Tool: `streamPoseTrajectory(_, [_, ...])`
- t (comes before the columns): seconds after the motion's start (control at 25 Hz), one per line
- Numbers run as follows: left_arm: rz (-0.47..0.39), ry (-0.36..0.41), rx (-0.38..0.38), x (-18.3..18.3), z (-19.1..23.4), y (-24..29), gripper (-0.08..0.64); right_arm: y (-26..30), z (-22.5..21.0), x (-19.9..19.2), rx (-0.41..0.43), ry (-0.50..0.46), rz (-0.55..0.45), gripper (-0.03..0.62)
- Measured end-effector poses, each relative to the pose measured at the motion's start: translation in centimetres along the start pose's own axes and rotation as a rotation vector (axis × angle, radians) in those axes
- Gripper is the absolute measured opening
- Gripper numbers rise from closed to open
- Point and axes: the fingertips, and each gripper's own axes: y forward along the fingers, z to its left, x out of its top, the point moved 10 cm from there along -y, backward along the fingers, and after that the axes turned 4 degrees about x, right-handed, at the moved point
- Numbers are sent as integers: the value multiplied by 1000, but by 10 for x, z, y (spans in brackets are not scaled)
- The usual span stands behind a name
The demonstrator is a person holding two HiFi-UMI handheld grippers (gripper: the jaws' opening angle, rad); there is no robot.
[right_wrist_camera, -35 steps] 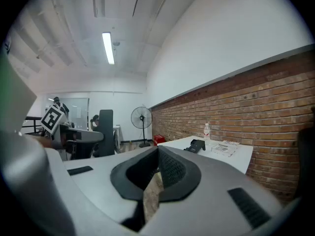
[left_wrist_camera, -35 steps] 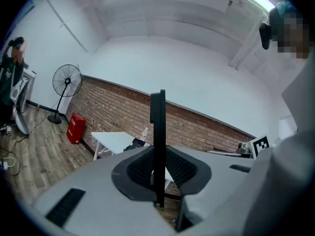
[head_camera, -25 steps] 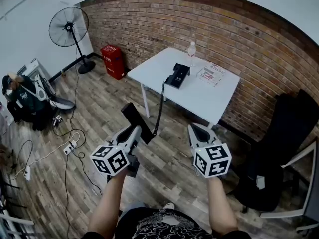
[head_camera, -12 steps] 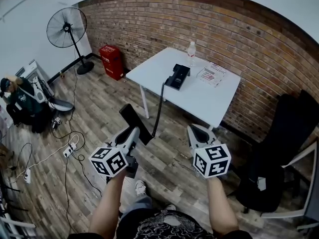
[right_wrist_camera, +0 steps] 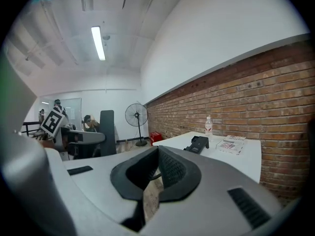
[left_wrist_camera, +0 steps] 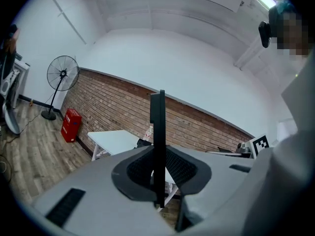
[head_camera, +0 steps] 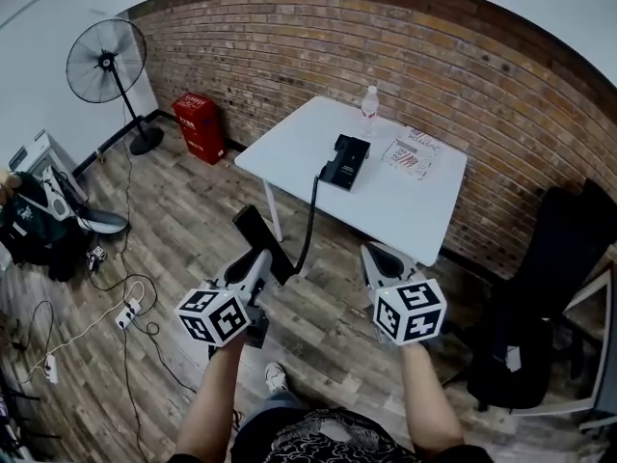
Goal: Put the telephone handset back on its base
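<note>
Handset (head_camera: 253, 230) is clamped edge-on in my left tongs (left_wrist_camera: 158, 176), out over the floor near me and well apart from the base (head_camera: 345, 160) on the far desk (head_camera: 289, 143). Cord (head_camera: 309, 210) runs from it up over the desk edge to the base. Right tongs (right_wrist_camera: 153, 173) are pinched together on nothing; I'd keep them spare to steady the base. Handset isn't seated yet. Next I'd carry it in and line it lengthwise over the cradle. Risks: cord snagging the desk edge, or clipping the water bottle (head_camera: 369, 99) beyond the base.
</note>
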Motion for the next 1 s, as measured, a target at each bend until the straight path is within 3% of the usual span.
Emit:
streamPoseTrajectory(0.4, [41, -15, -88, 42, 76, 55, 71, 80, 10, 29, -91, 14, 16, 1])
streamPoseTrajectory(1.0, [105, 0, -205, 77, 155, 102, 71, 149, 30, 42, -219, 49, 13, 2])
